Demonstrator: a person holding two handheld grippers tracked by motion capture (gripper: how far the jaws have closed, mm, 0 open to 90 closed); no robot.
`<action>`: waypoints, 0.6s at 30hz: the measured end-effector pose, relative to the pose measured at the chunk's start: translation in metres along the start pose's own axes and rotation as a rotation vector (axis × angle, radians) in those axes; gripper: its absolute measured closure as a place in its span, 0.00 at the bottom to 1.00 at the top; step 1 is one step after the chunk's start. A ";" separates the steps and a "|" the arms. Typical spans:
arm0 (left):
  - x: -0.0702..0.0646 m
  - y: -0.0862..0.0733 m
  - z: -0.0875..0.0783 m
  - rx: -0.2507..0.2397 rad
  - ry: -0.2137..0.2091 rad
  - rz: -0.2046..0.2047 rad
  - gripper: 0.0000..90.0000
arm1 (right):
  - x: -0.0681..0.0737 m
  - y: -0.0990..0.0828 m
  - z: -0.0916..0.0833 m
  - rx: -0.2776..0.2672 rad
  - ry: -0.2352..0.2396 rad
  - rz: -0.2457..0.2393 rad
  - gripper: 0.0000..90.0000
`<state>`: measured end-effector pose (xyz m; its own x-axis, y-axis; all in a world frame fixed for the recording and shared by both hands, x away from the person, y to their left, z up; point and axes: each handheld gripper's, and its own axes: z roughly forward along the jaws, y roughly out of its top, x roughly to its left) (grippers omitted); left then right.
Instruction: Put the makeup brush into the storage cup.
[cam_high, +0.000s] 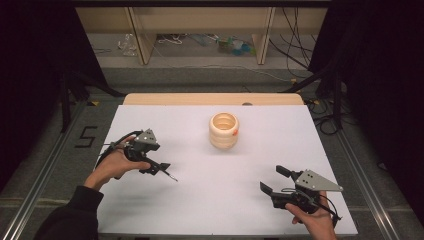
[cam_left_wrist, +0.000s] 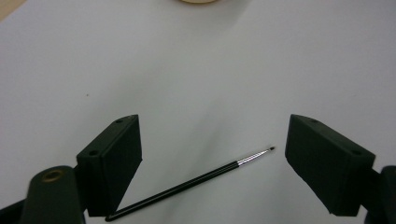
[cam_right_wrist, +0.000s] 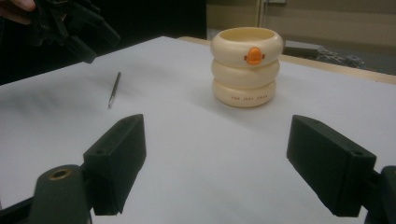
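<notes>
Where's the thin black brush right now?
The brush lies flat on the white table, left of centre in the high view, just off the open left gripper, between its fingers, well short of the cream pot.

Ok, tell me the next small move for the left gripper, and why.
Probably lower the left gripper and close on the thin brush. Its jaws stand open, the brush lies loose on the white table between them, slanted, and the cream cup waits beyond.

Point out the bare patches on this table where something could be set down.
Most of the white table is bare: the middle stretch between the thin brush and the right gripper, and both far corners beside the cream ringed cup. Busiest spot: under the left gripper.
</notes>
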<state>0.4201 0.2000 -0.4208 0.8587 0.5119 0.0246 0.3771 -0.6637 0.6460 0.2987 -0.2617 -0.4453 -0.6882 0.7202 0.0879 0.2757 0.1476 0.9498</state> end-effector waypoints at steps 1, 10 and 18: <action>0.000 0.000 0.001 0.008 -0.008 -0.003 0.21 | 0.000 0.000 -0.001 0.008 0.002 0.005 0.23; 0.011 -0.003 0.012 0.107 -0.044 0.005 0.21 | 0.000 0.000 0.000 0.021 -0.010 -0.009 0.23; 0.010 0.004 0.017 0.140 -0.054 0.036 0.21 | -0.001 -0.002 0.001 0.022 -0.010 -0.009 0.23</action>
<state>0.4361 0.1934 -0.4312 0.8884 0.4590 0.0024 0.3874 -0.7525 0.5326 0.2996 -0.2625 -0.4471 -0.6843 0.7252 0.0763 0.2842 0.1689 0.9438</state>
